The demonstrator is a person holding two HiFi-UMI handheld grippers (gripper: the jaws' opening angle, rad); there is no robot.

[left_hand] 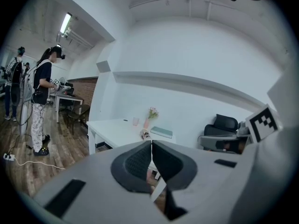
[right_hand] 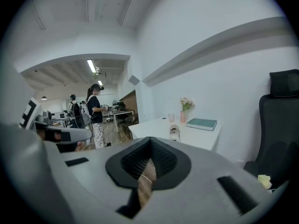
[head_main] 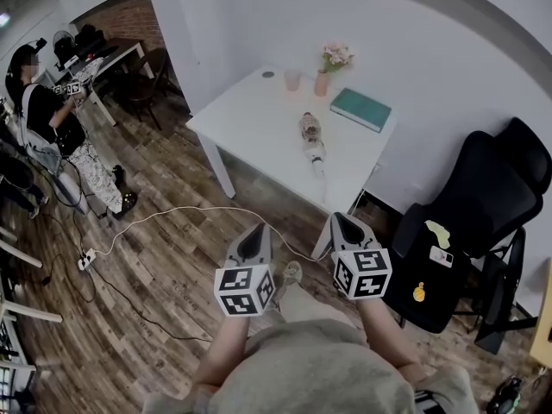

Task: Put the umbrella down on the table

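The small folded patterned umbrella lies flat on the white square table, near a green book; the left gripper and right gripper hang over the brown wooden floor, well apart from the table; both have their jaws pressed together, with nothing in them.

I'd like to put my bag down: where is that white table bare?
The near-left half of the table, left of the folded umbrella, is bare. The far edge is crowded: cup, flower vase, green book.
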